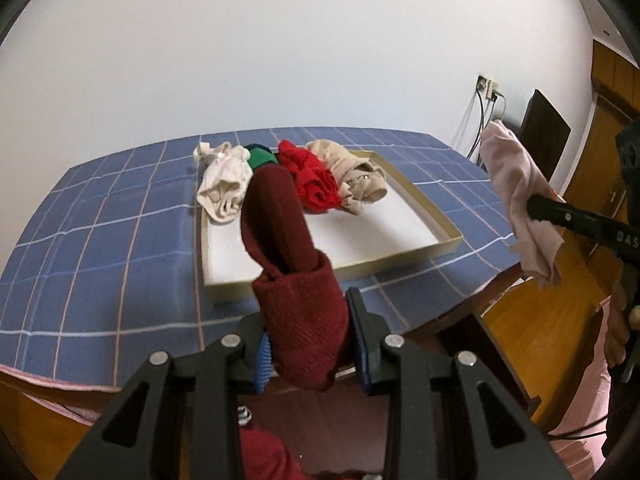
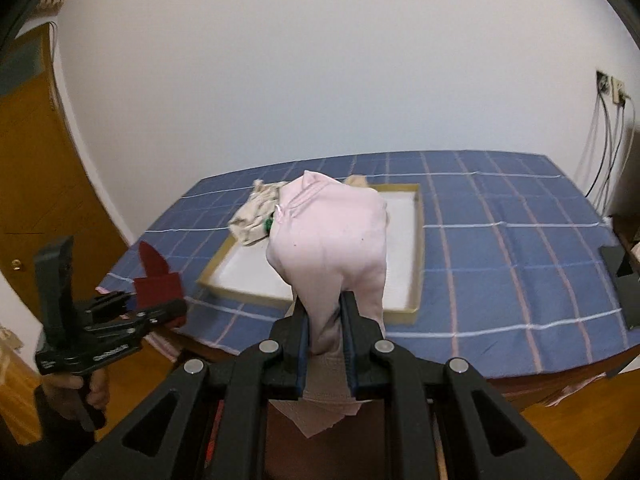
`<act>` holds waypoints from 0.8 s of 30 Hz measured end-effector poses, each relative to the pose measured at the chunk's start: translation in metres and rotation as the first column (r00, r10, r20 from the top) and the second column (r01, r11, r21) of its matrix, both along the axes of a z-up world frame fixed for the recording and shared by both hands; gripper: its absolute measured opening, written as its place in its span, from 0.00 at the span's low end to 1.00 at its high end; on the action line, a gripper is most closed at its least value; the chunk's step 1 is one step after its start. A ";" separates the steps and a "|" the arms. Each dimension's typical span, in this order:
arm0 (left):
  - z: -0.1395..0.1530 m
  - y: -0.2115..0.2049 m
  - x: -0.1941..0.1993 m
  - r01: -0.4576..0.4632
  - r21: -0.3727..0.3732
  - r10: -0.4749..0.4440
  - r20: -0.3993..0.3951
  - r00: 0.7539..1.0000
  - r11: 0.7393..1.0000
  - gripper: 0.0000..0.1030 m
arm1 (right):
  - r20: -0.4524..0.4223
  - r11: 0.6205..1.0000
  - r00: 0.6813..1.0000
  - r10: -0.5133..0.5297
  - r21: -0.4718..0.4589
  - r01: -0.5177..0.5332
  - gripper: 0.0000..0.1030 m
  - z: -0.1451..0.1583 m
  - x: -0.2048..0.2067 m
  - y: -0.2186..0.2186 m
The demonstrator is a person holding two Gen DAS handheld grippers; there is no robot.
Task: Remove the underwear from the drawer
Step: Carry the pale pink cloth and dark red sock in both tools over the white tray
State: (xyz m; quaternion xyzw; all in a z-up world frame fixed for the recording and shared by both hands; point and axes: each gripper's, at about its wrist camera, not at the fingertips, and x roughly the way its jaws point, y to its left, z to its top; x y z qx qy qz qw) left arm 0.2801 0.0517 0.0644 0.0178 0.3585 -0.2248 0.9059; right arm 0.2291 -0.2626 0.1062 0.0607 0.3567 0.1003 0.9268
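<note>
While my left gripper (image 1: 308, 344) is clamped on the maroon underwear (image 1: 296, 280) and my right gripper (image 2: 326, 340) on the pink underwear (image 2: 332, 240), both above the bench (image 2: 500, 248), each hangs by a fold that could slip free into the tray (image 1: 416, 256).

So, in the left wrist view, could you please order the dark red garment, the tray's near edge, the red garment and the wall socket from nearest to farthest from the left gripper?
1. Dark red garment: clamped in the left gripper.
2. Tray's near edge: just beyond, on the blue cloth.
3. Red garment: at the tray's far end.
4. Wall socket: far right, on the wall.
</note>
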 end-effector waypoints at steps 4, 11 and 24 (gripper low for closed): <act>0.003 -0.005 0.016 0.008 0.011 -0.008 0.006 1.000 1.000 0.30 | 0.003 0.999 1.000 -0.024 -0.036 0.024 0.16 0.001 0.021 -0.007; 0.005 -0.018 0.049 0.027 0.025 -0.027 -0.017 1.000 0.999 0.30 | 0.018 0.992 0.999 -0.048 -0.113 0.050 0.16 0.003 0.059 -0.007; 0.007 -0.060 0.093 0.112 0.033 -0.110 -0.049 0.993 0.993 0.30 | -0.026 0.981 0.997 -0.070 -0.185 0.064 0.16 -0.010 0.133 -0.006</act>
